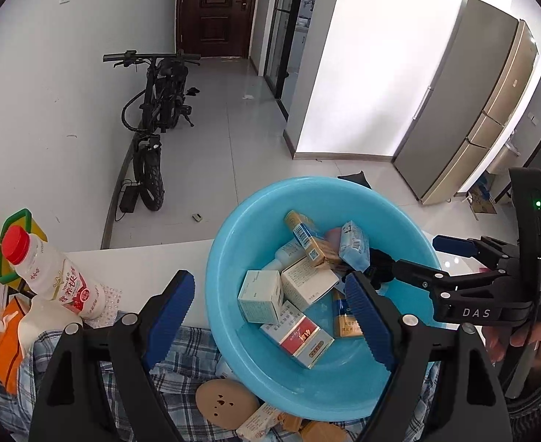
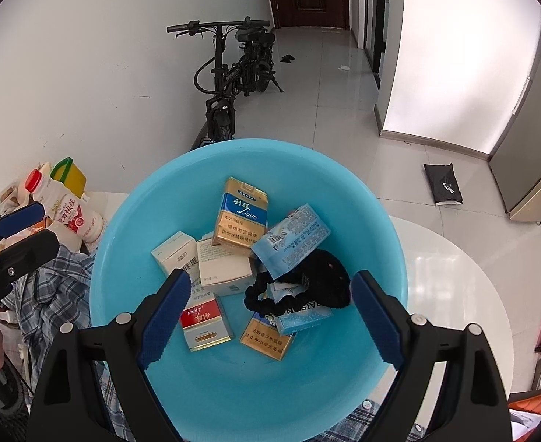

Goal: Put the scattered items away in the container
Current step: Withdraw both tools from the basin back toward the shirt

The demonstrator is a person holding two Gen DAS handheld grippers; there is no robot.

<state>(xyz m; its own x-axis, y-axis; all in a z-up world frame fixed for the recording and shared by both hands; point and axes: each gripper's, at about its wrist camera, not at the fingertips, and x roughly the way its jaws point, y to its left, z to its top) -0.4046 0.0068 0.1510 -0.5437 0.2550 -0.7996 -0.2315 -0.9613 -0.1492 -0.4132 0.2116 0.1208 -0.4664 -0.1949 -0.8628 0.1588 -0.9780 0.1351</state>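
Both the left gripper (image 1: 270, 316) and the right gripper (image 2: 270, 316) are hovering with jaws released and gripping nothing. The blue basin (image 2: 152, 199) is filling mid-frame on the white tabletop (image 2: 454, 269), holding boxes and a black hair tie (image 2: 299, 291). A drink bottle (image 1: 55, 276) is lying at the left.
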